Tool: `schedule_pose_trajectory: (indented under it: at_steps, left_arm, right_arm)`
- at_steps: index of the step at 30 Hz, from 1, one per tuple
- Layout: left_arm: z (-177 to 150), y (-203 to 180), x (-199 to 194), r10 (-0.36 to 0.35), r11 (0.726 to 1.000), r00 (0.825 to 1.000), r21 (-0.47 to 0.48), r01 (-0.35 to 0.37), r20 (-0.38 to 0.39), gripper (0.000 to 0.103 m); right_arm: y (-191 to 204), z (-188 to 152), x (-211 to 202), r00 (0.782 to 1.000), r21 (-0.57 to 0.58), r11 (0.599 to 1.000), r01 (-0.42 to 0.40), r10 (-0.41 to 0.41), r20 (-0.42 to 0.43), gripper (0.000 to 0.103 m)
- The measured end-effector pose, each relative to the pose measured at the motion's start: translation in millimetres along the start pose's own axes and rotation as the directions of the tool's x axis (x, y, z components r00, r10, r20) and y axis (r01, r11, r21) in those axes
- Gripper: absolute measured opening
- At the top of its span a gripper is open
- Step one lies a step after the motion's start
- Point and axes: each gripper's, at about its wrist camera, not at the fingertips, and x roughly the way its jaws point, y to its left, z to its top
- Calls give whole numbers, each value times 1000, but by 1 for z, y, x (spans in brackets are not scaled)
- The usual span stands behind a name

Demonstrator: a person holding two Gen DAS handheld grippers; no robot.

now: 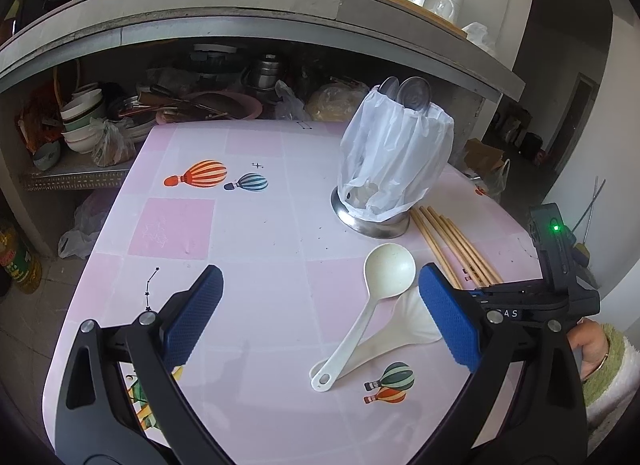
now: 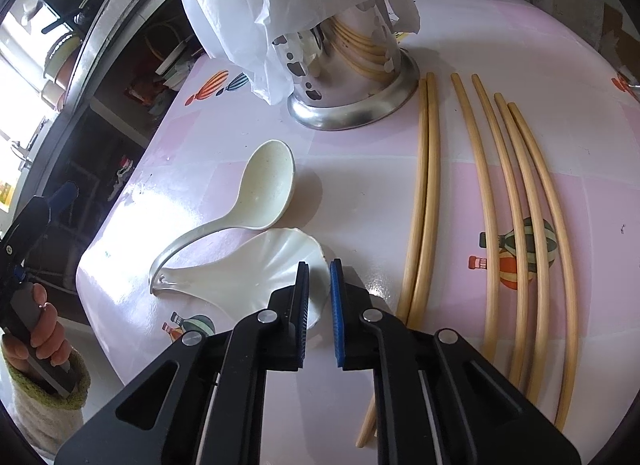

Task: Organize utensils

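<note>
While the right gripper (image 2: 319,277) hangs low over the near edge of the pink worktop (image 2: 472,185), its blue-padded fingers (image 2: 335,305) stand almost together with only a thin slit between them; the wide blade of a white rice paddle (image 2: 256,265) lies under the left pad, but I cannot tell whether the pads pinch its rim. Just beyond the paddle, a cream ladle (image 2: 268,185) rests with its handle crossing over the paddle's handle. To the right of both, six bamboo chopsticks (image 2: 424,185) lie loose, running from the near edge toward the far side. Farther back, a steel utensil holder (image 2: 352,105) stands upright, draped in a white plastic bag (image 2: 280,5), with metal spoons (image 1: 414,91) sticking out of its top. The left gripper (image 1: 320,289) hovers over the worktop near the same ladle (image 1: 388,271), its fingers (image 1: 192,321) spread wide and empty. A hand (image 2: 46,329) in a green-cuffed sleeve grips its handle.
</note>
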Motion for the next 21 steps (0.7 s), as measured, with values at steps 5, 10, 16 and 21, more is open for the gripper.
schedule_pose_trajectory:
  at_steps: [5, 10, 16, 21]
  left_arm:
    - [2, -3, -1, 2, 1000, 1000, 9, -2, -1, 95]
    - [2, -5, 0, 2, 1000, 1000, 13, -2, -7, 95]
    - [4, -9, 2, 0, 1000, 1000, 21, 0, -12, 95]
    - [4, -11, 4, 6, 1000, 1000, 25, -6, -18, 95]
  right_arm:
    - [-3, -1, -2, 1000, -30, 1000, -3, 3, -10, 10]
    - [-6, -1, -7, 1000, -56, 998, 3, -4, -17, 10]
    - [-6, -1, -10, 1000, -103, 994, 21, -23, -20, 10]
    - [-1, 1, -11, 998, -168, 985, 46, -50, -23, 10]
